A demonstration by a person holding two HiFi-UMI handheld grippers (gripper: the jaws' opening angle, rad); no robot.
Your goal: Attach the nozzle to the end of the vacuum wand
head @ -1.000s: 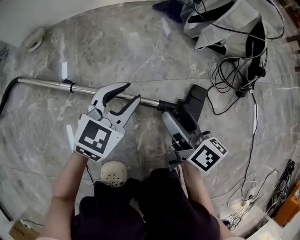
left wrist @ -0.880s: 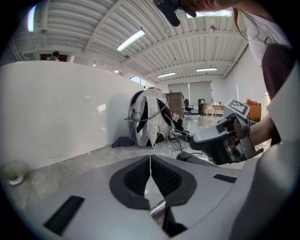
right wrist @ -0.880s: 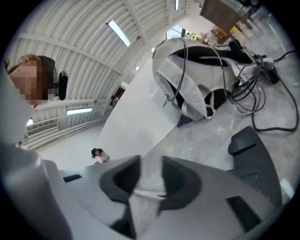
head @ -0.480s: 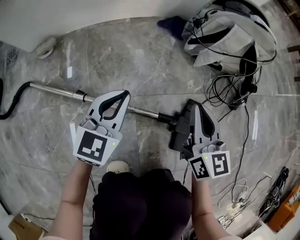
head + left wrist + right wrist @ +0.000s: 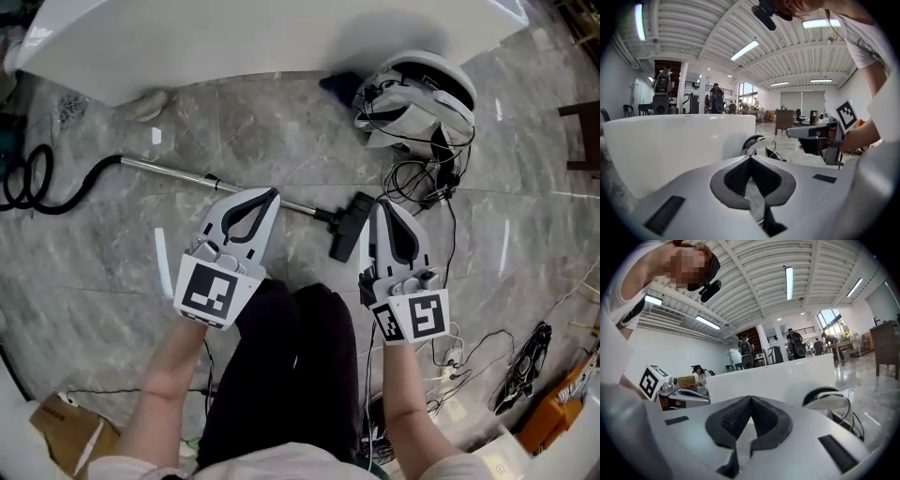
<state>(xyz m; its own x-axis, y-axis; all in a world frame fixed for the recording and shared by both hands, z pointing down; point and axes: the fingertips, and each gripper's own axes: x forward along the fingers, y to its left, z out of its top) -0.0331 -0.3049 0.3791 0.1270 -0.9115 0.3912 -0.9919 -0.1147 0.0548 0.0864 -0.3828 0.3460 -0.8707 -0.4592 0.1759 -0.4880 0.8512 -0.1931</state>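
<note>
**Operator:** Head view: what has changed?

**Manual:** Your left tool and right tool have both lifted well clear of the grey marble floor. A second ago the left stood open over the chrome metal vacuum wand, and the right was down at the black flat floor nozzle. The nozzle now lies on the floor at the wand's end and appears joined to it. Treat the attachment as probably complete; the joint is too small to verify.

**Operator:** Left gripper view?

**Manual:** The jaws are together, pad against pad, with nothing between them. They point out across the room, not at the wand.

**Operator:** Right gripper view?

**Manual:** The same condition applies: jaws fully together, nothing held.
</note>
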